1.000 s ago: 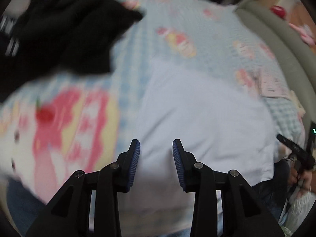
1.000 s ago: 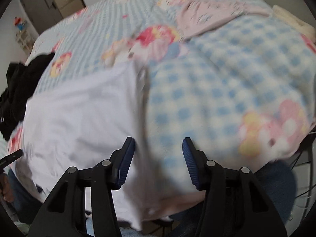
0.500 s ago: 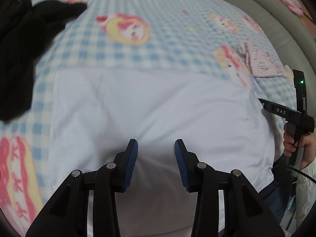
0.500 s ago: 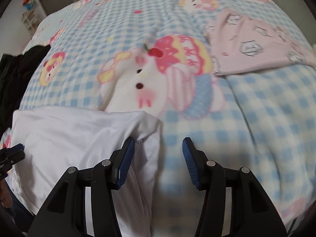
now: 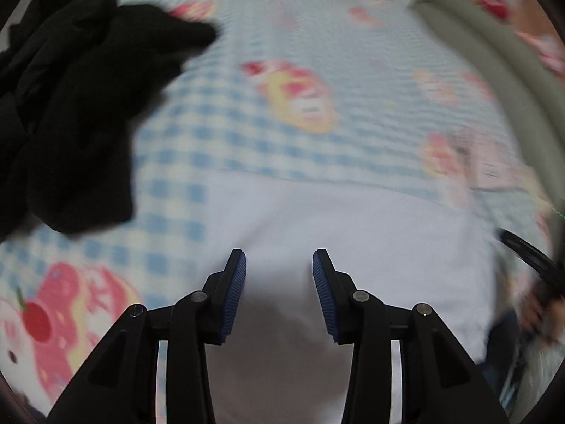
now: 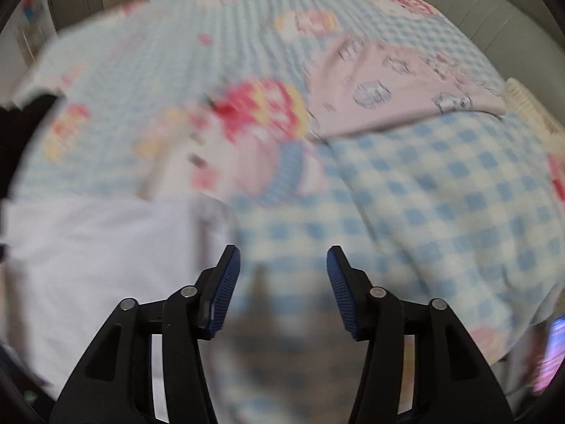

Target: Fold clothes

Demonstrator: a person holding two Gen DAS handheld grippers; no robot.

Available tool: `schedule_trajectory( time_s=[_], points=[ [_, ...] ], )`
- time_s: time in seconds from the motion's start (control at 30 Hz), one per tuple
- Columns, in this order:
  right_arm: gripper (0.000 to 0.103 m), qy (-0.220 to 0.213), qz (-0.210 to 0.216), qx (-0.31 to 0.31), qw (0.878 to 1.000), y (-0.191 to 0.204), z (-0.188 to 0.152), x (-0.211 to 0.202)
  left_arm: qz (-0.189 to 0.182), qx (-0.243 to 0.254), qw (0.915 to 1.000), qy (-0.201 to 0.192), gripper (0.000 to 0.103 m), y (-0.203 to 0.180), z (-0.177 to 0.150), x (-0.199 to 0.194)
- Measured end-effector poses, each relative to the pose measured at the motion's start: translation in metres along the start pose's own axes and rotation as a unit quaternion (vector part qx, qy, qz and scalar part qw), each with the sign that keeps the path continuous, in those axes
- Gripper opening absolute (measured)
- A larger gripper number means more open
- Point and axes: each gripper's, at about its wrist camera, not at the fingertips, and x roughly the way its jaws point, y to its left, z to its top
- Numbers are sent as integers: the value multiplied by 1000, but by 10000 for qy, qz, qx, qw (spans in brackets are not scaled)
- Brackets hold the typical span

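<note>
a black pile of clothes (image 5: 70, 106) sits on the checked blanket (image 5: 282, 28), left of the white shirt (image 5: 353, 240). a pink cloth (image 6: 388, 88) lies further off. the left gripper (image 5: 279, 268) is wide open over the shirt, holding nothing. the right gripper (image 6: 282, 265) is wide open too, over the blanket beside the shirt's edge.

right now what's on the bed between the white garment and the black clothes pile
Only bare blue-checked cartoon blanket separates the flat white garment from the black clothes pile, seen in the left wrist view.
</note>
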Motion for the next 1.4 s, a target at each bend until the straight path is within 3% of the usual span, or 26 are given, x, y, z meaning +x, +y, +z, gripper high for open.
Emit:
schedule_trajectory(
  time_s=[0.03,0.23,0.33,0.4,0.57,0.63,0.7,0.77,0.87,0.97,1.07,1.17,1.23,1.33,1.4],
  points=[
    [63,68,71,-25,9999,4,-4,3,182,-35,9998,71,41,3,5,13],
    [58,473,499,-177,9975,27,-26,23,484,-489,9975,-176,42,26,8,-2],
    [69,296,126,-264,9991,20,-40,8,193,-454,9980,-398,42,33,-5,-27],
    [69,147,-188,-508,9984,25,-48,-6,-43,-237,9985,-500,42,26,-13,-35],
    [68,-616,-8,-668,9959,47,-43,-41,-283,382,9976,-511,42,-13,4,-21],
    [68,-670,94,-723,9951,59,-27,-32,-417,540,9967,-439,42,-26,12,-6],
    [67,-589,265,-692,9955,69,-8,-10,27,667,9975,-225,42,-32,22,20],
    [65,-574,233,-565,9965,64,-5,-8,541,460,9975,68,40,-16,29,42],
    [59,-556,165,-365,9976,55,-1,-8,188,-90,9992,335,40,14,39,46],
    [60,-539,96,-164,9984,45,3,-7,336,-62,9994,21,41,14,41,24],
    [62,-521,27,36,9986,36,7,-7,119,98,9995,-260,41,5,25,-2],
    [63,-384,623,14,9973,44,-14,-24,-203,429,9981,-395,41,-16,-3,-22],
    [63,-336,814,-184,9959,59,-37,-33,-433,666,9966,-195,44,-30,-26,-25],
    [63,-210,937,-366,9947,78,-66,-30,-494,940,9943,106,45,-45,-61,-14],
    [63,-5,930,-446,9947,85,-81,-16,-14,854,9959,312,45,-34,-77,-3]
  ],
)
